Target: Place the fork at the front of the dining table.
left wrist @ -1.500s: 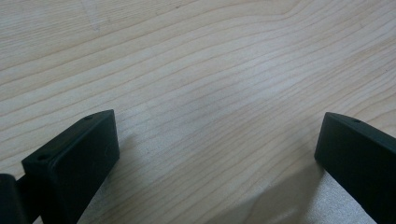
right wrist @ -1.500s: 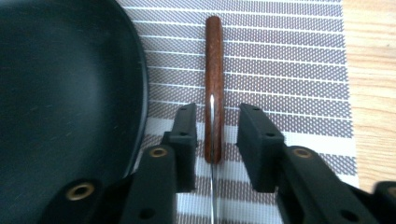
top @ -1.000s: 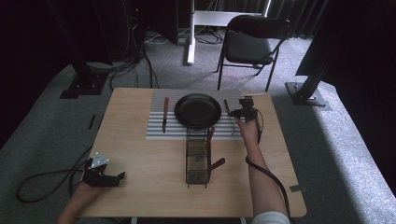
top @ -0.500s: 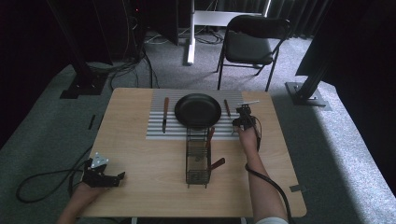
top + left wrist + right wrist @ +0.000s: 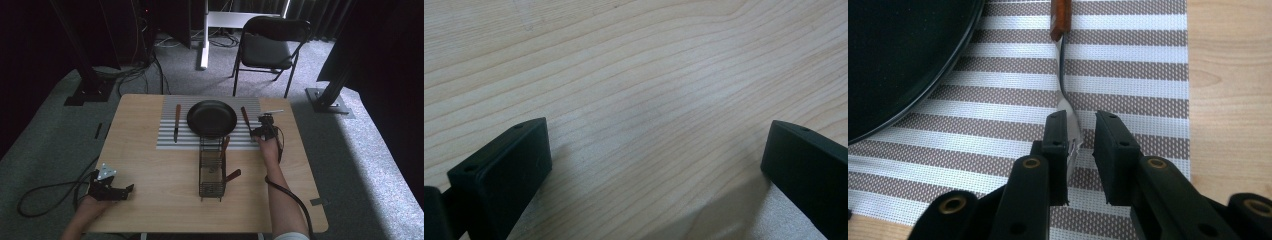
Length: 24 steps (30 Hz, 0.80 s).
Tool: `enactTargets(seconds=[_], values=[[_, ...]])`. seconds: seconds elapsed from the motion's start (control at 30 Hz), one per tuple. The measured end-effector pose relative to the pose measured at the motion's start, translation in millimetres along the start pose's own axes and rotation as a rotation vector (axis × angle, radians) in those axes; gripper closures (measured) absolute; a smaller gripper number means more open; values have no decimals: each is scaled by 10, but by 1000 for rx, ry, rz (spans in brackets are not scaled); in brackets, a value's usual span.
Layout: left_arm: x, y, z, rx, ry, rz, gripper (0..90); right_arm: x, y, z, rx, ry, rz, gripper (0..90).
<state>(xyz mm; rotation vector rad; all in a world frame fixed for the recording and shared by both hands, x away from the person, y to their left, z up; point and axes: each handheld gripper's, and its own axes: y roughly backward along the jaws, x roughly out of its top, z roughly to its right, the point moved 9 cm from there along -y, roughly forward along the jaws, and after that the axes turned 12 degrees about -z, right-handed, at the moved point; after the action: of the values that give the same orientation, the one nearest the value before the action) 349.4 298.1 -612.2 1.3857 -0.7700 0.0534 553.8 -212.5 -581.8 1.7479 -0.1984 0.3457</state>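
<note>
A fork (image 5: 1062,75) with a wooden handle lies on the striped placemat (image 5: 1128,70), just right of the black round pan (image 5: 893,55). My right gripper (image 5: 1080,120) is low over the mat with the fork's head between its jaws. The left pad (image 5: 1057,132) touches the head, and a narrow gap separates it from the right pad, so the grip is open. Those jaws closed and have just been opening a little. In the high view the right gripper (image 5: 263,127) sits at the fork's (image 5: 245,118) near end. My left gripper (image 5: 117,191) rests open on bare wood (image 5: 659,135).
A knife (image 5: 176,122) lies on the placemat (image 5: 167,141) left of the pan (image 5: 212,118). A wire utensil basket (image 5: 212,172) holding several wooden-handled pieces lies at the table's middle. A chair (image 5: 270,47) stands beyond the far edge.
My right gripper has come down and slightly toward the person, onto the fork's head at the mat. Its jaws have narrowed. The left gripper has stayed put.
</note>
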Motion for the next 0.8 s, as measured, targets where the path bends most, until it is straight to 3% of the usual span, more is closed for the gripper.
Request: enactTargets(seconds=[0.07, 0.2, 0.3, 0.4, 0.5, 0.8], values=[[0, 0, 0, 0, 0, 1, 0, -16, -12, 51, -43, 7, -6, 751], [0, 0, 0, 0, 0, 0, 0, -30, -10, 37, 39, -16, 11, 644], [0, 0, 0, 0, 0, 0, 0, -50, -3, 18, 56, -17, 10, 542], [0, 0, 0, 0, 0, 0, 0, -57, 4, 14, 68, -24, 10, 522], [0, 0, 0, 0, 0, 0, 0, -110, 1, -12, 76, -1, -11, 489], [0, 0, 0, 0, 0, 0, 0, -203, -62, -97, 110, 13, -34, 479]])
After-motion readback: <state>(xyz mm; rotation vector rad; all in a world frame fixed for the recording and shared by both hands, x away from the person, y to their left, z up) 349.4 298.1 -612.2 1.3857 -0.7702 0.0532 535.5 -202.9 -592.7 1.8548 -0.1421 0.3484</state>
